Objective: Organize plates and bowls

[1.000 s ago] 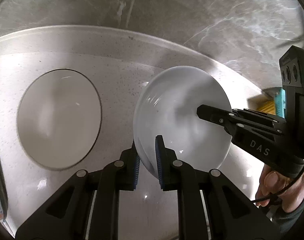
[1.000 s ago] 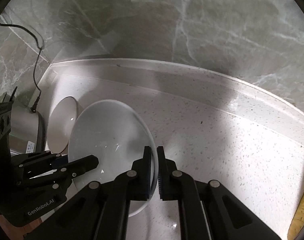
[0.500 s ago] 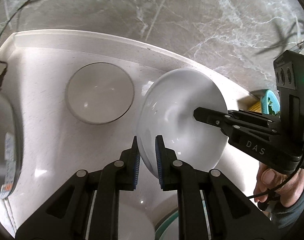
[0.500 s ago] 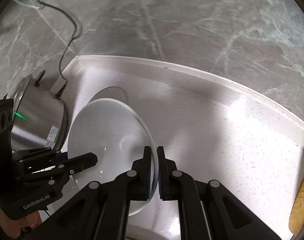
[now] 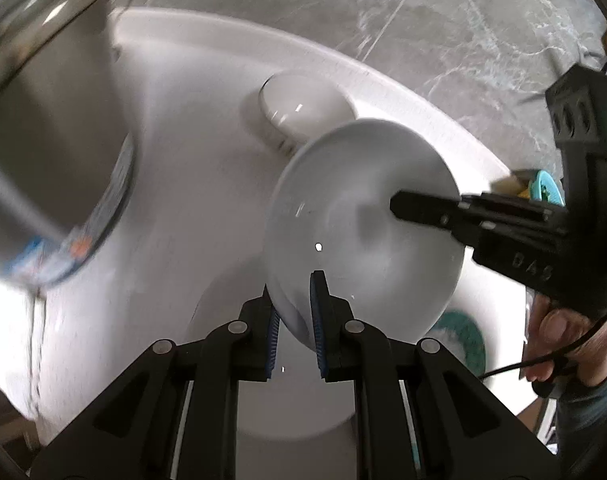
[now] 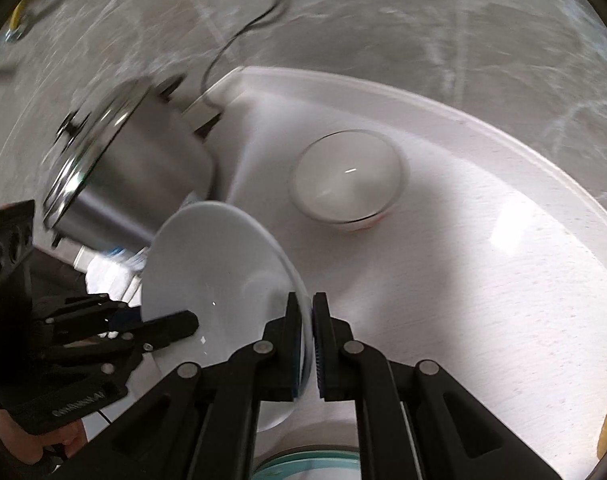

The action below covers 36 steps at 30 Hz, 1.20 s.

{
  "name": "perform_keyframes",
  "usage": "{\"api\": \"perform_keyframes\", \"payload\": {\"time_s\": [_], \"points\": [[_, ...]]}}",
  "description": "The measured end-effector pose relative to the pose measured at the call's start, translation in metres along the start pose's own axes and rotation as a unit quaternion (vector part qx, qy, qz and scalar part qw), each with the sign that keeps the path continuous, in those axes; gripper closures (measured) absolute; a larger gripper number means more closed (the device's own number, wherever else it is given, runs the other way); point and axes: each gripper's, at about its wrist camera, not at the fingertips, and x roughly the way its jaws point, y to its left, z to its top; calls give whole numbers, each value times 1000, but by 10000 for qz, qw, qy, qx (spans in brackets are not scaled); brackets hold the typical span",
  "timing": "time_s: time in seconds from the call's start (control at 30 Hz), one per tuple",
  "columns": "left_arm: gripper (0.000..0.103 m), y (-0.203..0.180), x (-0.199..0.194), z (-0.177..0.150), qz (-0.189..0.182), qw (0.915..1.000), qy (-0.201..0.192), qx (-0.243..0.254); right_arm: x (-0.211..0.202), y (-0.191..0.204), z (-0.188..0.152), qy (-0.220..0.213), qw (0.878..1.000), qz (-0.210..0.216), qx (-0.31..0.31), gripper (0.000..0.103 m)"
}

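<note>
A white bowl (image 5: 363,232) is held tilted above the white counter (image 6: 483,288), gripped at opposite sides of its rim by both tools. The left gripper (image 5: 294,332) is clamped on the near rim, one blue-padded finger outside the wall and one inside. The right gripper (image 6: 307,344) is clamped on the other side, its pads closed thinly on the rim edge. In the left view the right gripper's finger is seen reaching over the bowl's rim into its hollow. The bowl's interior is seen bare, with only light reflections

A second bowl (image 6: 347,176) is seen standing upright on the counter beyond the held one, near the marble wall (image 6: 423,20), well apart from both grippers; a red band shows at its base, and nothing is seen inside it. A steel pot (image 6: 131,168) with a cable (image 6: 239,28) stands at the left, blurred. Below the held bowl a white plate (image 5: 239,400) is partly seen between the left fingers, and a teal-rimmed plate (image 5: 467,340) lies just beside it; what they hold cannot be told
</note>
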Motion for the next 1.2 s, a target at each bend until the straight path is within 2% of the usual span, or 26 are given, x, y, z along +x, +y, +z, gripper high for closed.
{"api": "perform_keyframes", "payload": {"time_s": [0.27,0.47,0.8,1.03,1.2], "points": [[90,32,-3,-58,48,9993,319,-201,23,35,-34,467,9988,99,-117,94],[90,39,6,-74,128,9983,553,-130,47,41,-53,803,9968,34,-29,94],[90,49,30,-83,171,9966,802,-31,70,37,-68,1045,9941,-290,21,94],[90,30,48,-65,355,9960,821,46,81,38,-68,1094,9930,-432,-68,95],[89,31,54,-58,368,9964,764,-5,82,43,-64,1083,9925,-536,-169,93]]}}
